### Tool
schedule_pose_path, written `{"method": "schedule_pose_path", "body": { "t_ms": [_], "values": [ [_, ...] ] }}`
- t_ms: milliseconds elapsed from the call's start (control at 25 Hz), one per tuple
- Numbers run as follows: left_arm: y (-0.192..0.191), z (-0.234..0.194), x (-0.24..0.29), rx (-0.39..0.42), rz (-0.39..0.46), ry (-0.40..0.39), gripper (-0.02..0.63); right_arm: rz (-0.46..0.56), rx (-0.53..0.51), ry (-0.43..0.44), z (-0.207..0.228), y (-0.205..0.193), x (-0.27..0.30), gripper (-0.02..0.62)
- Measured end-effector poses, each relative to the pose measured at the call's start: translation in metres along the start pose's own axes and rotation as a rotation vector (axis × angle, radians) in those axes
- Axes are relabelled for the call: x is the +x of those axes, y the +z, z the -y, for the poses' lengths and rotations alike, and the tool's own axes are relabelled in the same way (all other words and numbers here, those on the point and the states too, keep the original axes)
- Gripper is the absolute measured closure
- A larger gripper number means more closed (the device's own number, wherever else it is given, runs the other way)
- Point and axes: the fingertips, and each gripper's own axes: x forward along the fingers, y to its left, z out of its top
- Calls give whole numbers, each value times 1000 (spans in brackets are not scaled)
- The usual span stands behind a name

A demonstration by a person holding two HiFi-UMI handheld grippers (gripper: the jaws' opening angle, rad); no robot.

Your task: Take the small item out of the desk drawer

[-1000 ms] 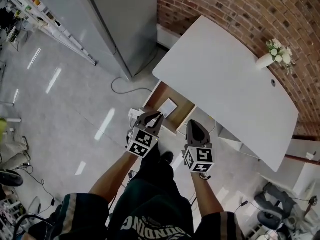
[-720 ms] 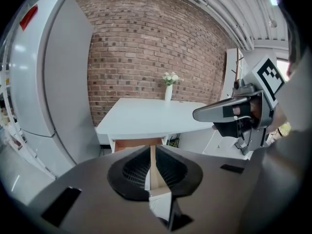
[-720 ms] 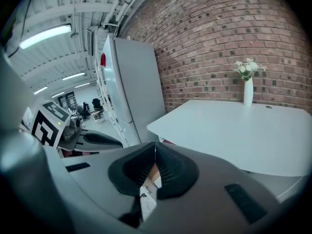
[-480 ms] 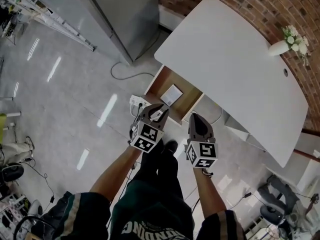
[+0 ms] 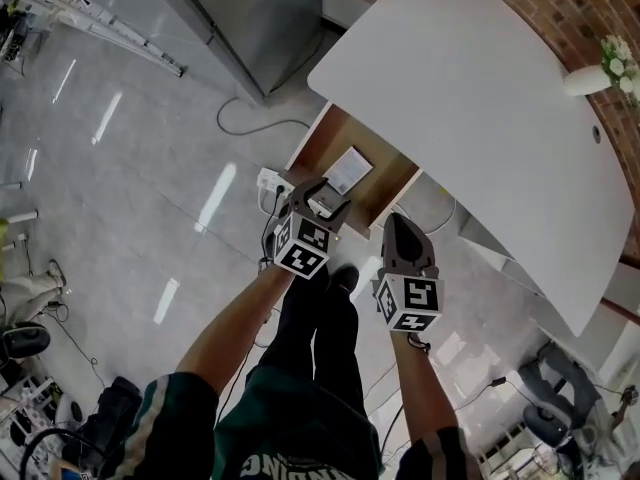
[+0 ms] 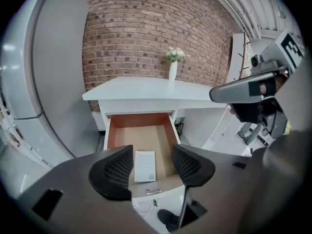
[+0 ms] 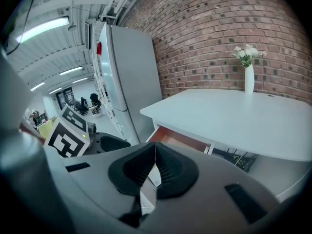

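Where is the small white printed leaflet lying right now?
Head view centre: the white leaflet lies flat in the open wooden drawer, near its front.

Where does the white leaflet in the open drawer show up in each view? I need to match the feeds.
Head view: the white leaflet lies upper centre, on the floor of the open drawer.
Left gripper view: low centre, near the drawer's front.
Right gripper view: cannot be made out; only the drawer's far wall shows.
Shared landmark: the white vase of flowers on the desk.
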Motion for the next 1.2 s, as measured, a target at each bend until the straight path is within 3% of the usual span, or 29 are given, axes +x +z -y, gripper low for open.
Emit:
{"method": "schedule_pose_path", "body": {
  "t_ms": [320, 560, 1200],
  "values": [
    [-23, -8, 53, 3, -69, -9, 291, -24, 2, 15, 6, -23, 26, 571],
    [-29, -17, 91, -48, -107, -7, 236, -40, 42, -6, 18, -41, 39, 571],
    [-51, -23, 174, -29, -282, -5, 189, -86, 86, -27, 32, -81, 45, 571]
  ]
}}
